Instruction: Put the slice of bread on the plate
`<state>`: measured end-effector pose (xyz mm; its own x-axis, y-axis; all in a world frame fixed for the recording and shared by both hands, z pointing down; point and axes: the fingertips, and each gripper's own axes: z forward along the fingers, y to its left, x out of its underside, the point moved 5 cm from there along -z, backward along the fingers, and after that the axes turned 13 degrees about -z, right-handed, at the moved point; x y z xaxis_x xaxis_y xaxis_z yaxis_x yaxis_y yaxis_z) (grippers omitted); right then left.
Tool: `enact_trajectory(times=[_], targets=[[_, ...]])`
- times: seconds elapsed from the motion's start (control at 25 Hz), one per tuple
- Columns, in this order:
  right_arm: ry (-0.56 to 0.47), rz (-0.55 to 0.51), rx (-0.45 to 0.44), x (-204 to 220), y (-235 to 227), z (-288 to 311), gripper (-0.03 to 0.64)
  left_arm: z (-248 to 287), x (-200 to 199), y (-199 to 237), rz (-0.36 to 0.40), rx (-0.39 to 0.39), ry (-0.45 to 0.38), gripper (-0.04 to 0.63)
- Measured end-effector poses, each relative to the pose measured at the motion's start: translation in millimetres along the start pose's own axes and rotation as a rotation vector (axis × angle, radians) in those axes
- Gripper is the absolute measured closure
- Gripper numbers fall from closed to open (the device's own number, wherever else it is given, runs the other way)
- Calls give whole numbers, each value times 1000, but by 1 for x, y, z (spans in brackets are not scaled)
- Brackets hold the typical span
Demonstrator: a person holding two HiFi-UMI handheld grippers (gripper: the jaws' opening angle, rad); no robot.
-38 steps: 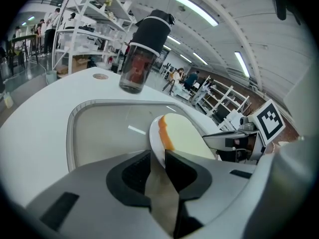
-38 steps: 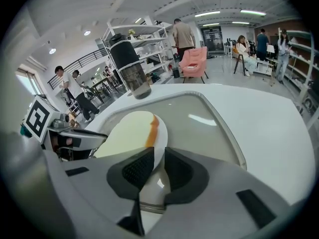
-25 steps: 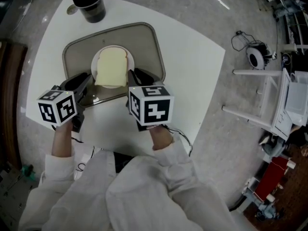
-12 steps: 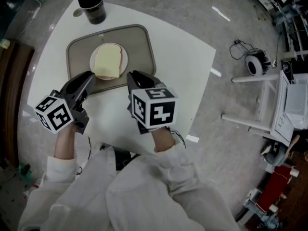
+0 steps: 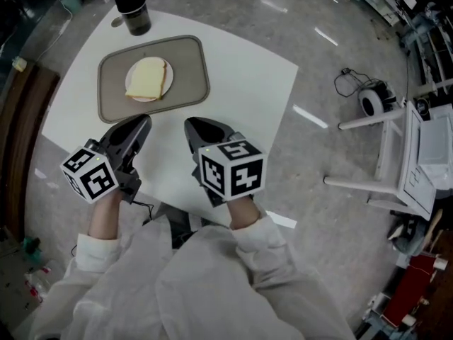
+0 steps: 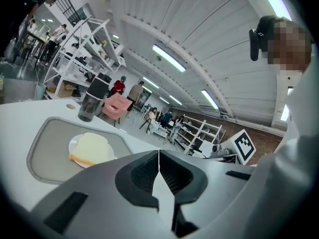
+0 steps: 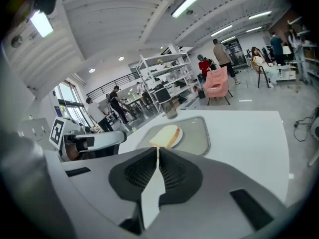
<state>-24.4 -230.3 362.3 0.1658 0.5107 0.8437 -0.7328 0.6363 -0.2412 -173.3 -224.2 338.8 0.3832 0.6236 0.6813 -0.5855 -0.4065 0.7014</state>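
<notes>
A pale slice of bread [image 5: 147, 77] lies flat on a small white plate [image 5: 130, 90], which stands on a grey tray [image 5: 185, 76] at the far left of the white table. The same bread [image 6: 91, 149] [image 7: 166, 134] shows in both gripper views, ahead of the jaws. My left gripper [image 5: 144, 124] is shut and empty, held near the table's near edge, well short of the tray. My right gripper [image 5: 191, 125] is beside it, also shut with nothing in it.
A black tumbler [image 5: 132, 4] stands beyond the tray at the table's far corner. The white table [image 5: 248, 98] has bare surface to the right of the tray. White frames and a cable reel [image 5: 371, 99] sit on the floor to the right.
Both grippers have drawn back from the plate toward the near edge of the table. The bread stays on the plate, now farther from the jaws.
</notes>
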Motion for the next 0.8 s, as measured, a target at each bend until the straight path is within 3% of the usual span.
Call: enact_trajectory(times=[0.4,0.8], targets=[[-34,-54,-70,52,14,-97,601,2,92,-93,21,9,34,583],[-113,-61,-103,60,21,-162,601,6,155,-152,-32,57,17,583]])
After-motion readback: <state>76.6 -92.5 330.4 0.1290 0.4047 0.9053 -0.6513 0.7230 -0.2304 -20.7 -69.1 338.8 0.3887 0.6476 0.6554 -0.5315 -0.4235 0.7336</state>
